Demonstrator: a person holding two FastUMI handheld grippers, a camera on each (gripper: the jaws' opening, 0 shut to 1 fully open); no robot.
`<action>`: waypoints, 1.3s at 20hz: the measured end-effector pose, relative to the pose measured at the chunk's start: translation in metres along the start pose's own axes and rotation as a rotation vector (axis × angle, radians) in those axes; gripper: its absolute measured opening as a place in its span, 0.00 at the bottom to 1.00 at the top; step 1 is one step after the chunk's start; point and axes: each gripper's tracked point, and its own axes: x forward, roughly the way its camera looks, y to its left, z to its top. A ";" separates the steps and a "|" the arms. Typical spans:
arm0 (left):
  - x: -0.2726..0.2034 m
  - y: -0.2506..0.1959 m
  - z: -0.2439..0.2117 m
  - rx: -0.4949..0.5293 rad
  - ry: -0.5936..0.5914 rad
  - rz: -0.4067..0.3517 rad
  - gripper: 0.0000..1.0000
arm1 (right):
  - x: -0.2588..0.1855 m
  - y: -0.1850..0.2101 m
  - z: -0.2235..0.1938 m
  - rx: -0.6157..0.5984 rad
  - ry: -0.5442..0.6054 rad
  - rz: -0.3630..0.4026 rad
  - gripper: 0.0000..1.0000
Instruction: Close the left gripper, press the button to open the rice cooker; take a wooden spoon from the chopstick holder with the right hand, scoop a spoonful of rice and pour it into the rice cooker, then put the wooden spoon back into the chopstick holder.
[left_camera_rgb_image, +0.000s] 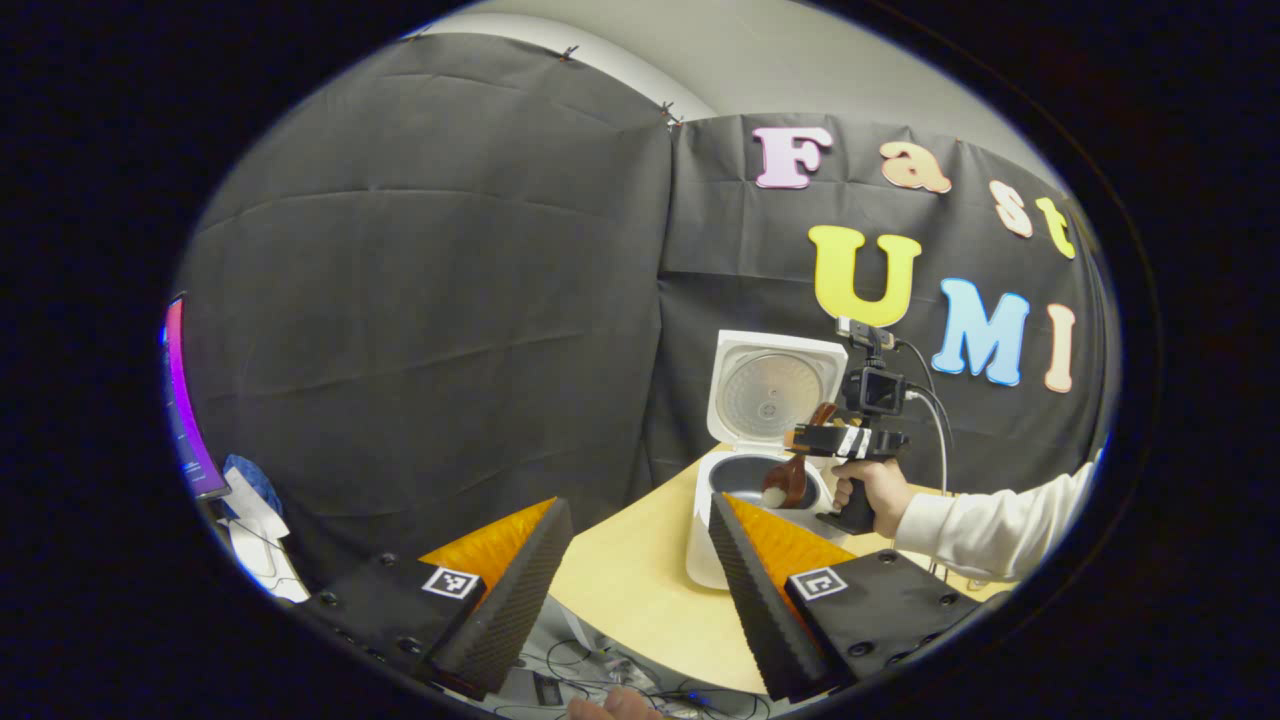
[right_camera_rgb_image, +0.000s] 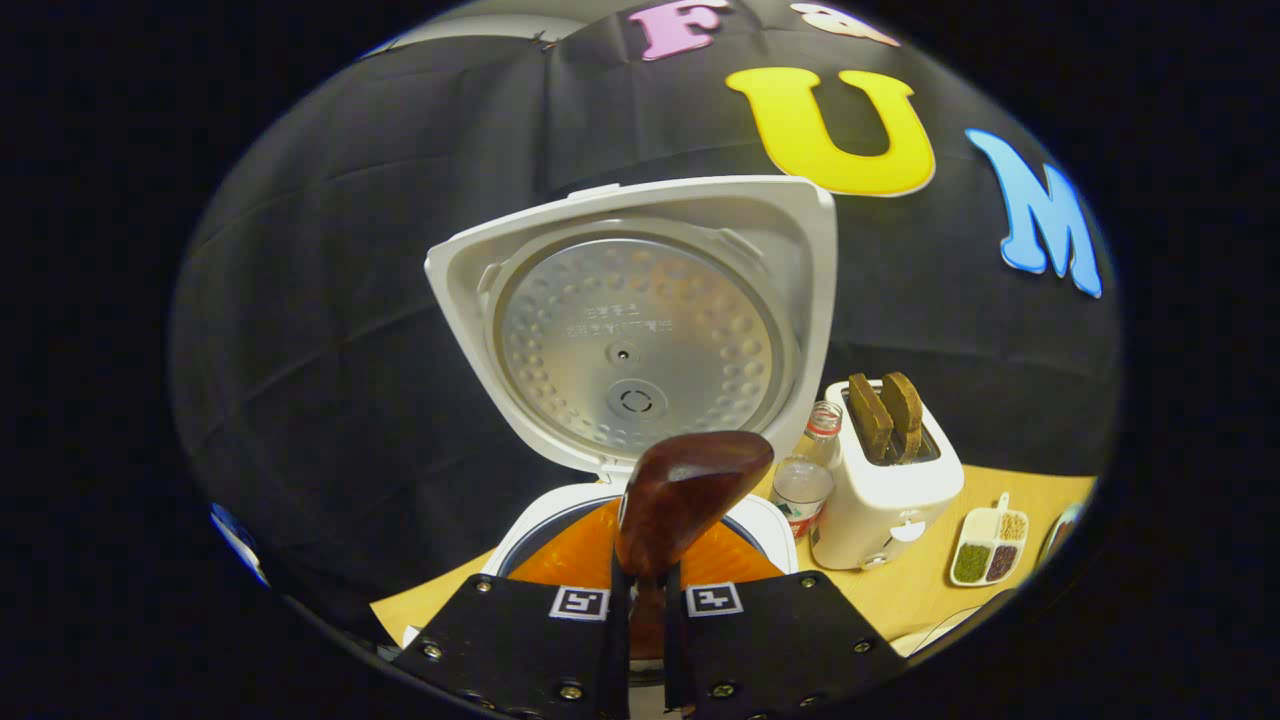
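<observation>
Left gripper view shows the right tool (left_camera_rgb_image: 800, 437) held over the open rice cooker (left_camera_rgb_image: 745, 480), its fingers clamped on the handle of the wooden spoon (left_camera_rgb_image: 787, 482), whose bowl hangs down into the pot with what looks like white rice at its tip. The left tool (left_camera_rgb_image: 640, 570) waits near the bench (left_camera_rgb_image: 630, 580) edge, fingers apart and empty.

Right gripper view looks along the right tool at the spoon's dark end standing up before the raised lid (right_camera_rgb_image: 640, 330).

The pour seems under way, so I would tip the spoon steadily, keeping it inside the pot's rim so no grains fall on the bench.

Beside the cooker stand a bottle (right_camera_rgb_image: 805, 480), a toaster (right_camera_rgb_image: 885, 485) holding two brown slices, and a small divided dish (right_camera_rgb_image: 990, 550) of green, dark and pale grains.
</observation>
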 end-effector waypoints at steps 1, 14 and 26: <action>0.000 0.001 0.000 -0.002 0.001 0.002 0.99 | 0.001 0.001 0.000 -0.057 -0.005 -0.002 0.14; -0.005 -0.007 0.008 0.015 -0.008 -0.009 0.93 | -0.022 0.028 0.008 -0.518 -0.114 0.025 0.14; -0.018 -0.047 0.019 0.028 -0.039 -0.110 0.93 | -0.102 -0.015 0.049 -0.022 -0.116 0.122 0.14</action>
